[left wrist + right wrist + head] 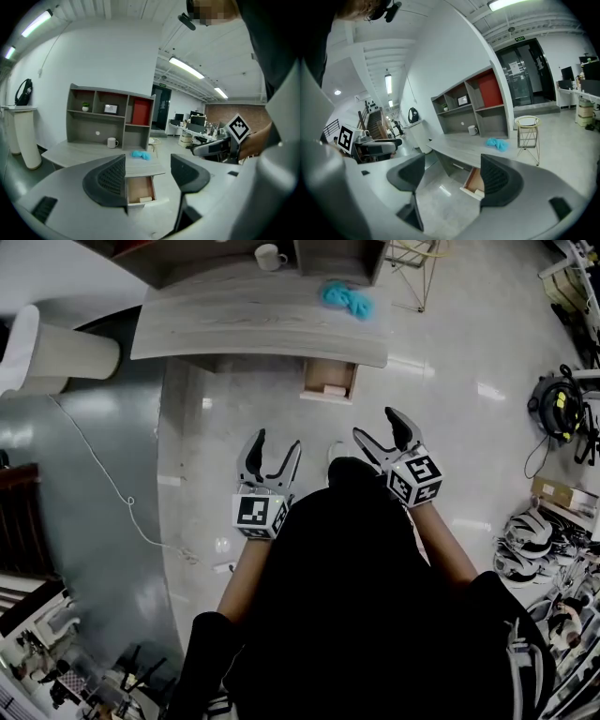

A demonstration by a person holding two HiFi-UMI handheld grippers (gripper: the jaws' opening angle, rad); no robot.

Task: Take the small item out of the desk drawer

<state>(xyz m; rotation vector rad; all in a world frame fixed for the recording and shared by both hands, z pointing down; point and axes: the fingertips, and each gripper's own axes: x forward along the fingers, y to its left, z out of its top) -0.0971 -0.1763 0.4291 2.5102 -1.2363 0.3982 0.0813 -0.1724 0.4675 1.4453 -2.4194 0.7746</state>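
Floor [450, 427] of shiny pale grey is seen all round the desk [253, 324], in a big bright room. The desk top is made of grey wood, and a grey shelf unit [110, 117] is stood at the back of the desk. One mug [270, 256] and one blue cloth [348, 299] are laid on the desk top. One drawer [329, 381] is pulled open under the front edge of the desk, below the cloth. One small item [334, 389], a pale block, is seen inside it, at the end farthest out from the desk. Two grippers are held out in front of the desk, well apart from the drawer. The left gripper [278, 441] is held wide, with nothing between its jaws. The right gripper [375, 423] is held wide too, and nothing is gripped. In the left gripper view the drawer and the small item are seen straight ahead between the jaws, untouched.
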